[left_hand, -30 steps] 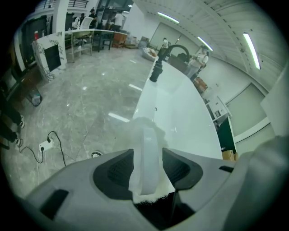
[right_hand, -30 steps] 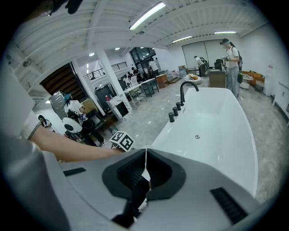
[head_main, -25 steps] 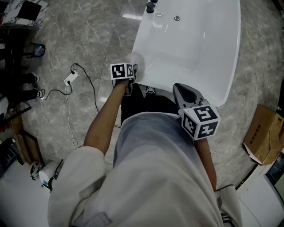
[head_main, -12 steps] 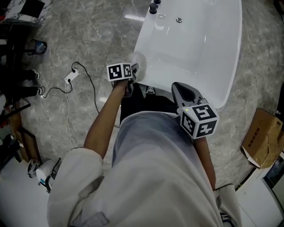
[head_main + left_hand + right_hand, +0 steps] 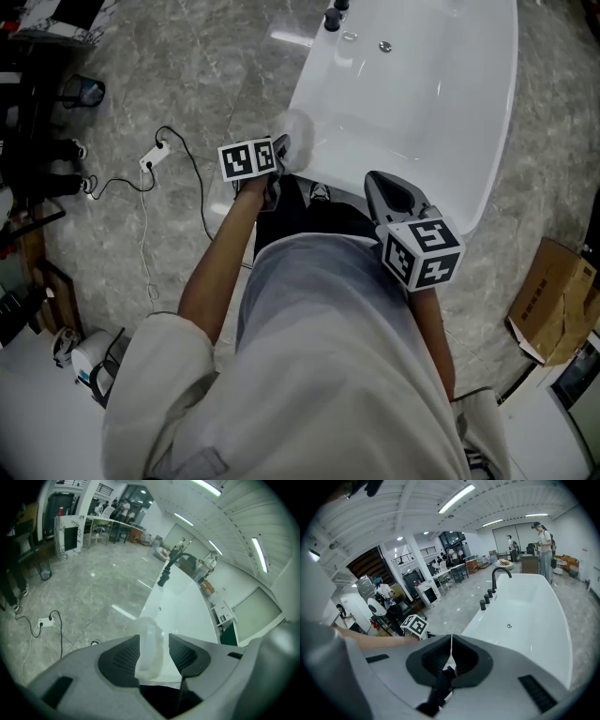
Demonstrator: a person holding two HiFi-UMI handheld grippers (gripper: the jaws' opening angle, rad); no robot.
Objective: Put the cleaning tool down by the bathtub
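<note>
Grey floor [image 5: 187,66]: cable [image 5: 193,180], cardboard box [image 5: 555,300], bathtub [image 5: 502,122]

Your bathtub [image 5: 441,103] is glossy white, the floor [image 5: 187,75] grey and veined, your cleaning tool [image 5: 150,651] a pale translucent white.

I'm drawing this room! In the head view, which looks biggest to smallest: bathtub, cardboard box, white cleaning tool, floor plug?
1. bathtub
2. cardboard box, partly cut off at the picture's edge
3. cleaning tool, only partly showing
4. plug
</note>
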